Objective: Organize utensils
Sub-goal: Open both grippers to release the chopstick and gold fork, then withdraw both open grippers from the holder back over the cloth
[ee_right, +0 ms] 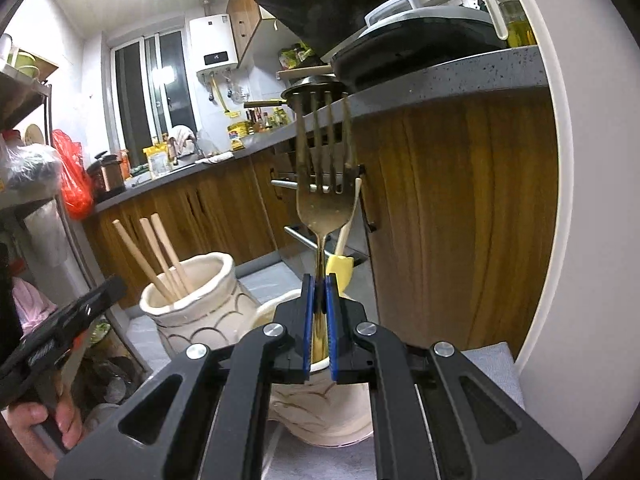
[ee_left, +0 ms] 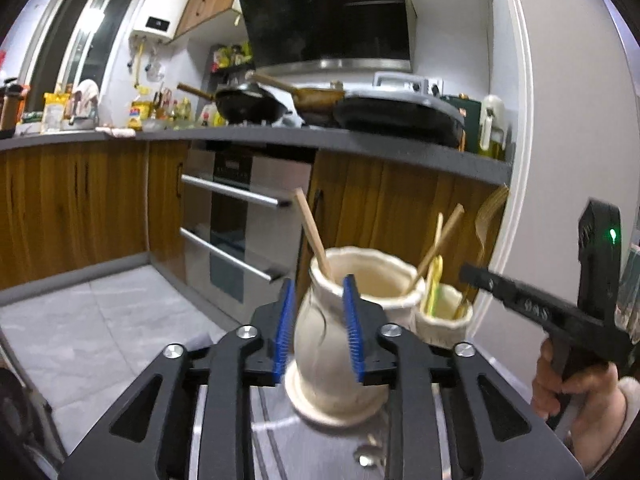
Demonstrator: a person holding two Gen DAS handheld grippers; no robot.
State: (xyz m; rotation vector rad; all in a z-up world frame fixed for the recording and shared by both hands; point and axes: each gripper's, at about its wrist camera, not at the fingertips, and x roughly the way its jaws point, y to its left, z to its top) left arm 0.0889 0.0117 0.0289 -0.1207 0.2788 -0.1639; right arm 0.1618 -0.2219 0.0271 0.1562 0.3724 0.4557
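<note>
The right hand-held gripper (ee_right: 320, 320) is clamped on a fork's (ee_right: 322, 204) handle, tines upright, above the smaller ceramic holder (ee_right: 320, 416) just below it. The left hand-held gripper (ee_left: 316, 328) has its blue pads apart, framing the taller ceramic jar (ee_left: 340, 320) that holds chopsticks (ee_left: 314, 234).

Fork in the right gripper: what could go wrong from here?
1. The fork is pinched low on its thin handle by the right gripper, tines up; it may pivot or slip.
2. The smaller jar below already holds utensils, so it could snag.
3. The left gripper straddles the bigger jar and could tip it.
</note>
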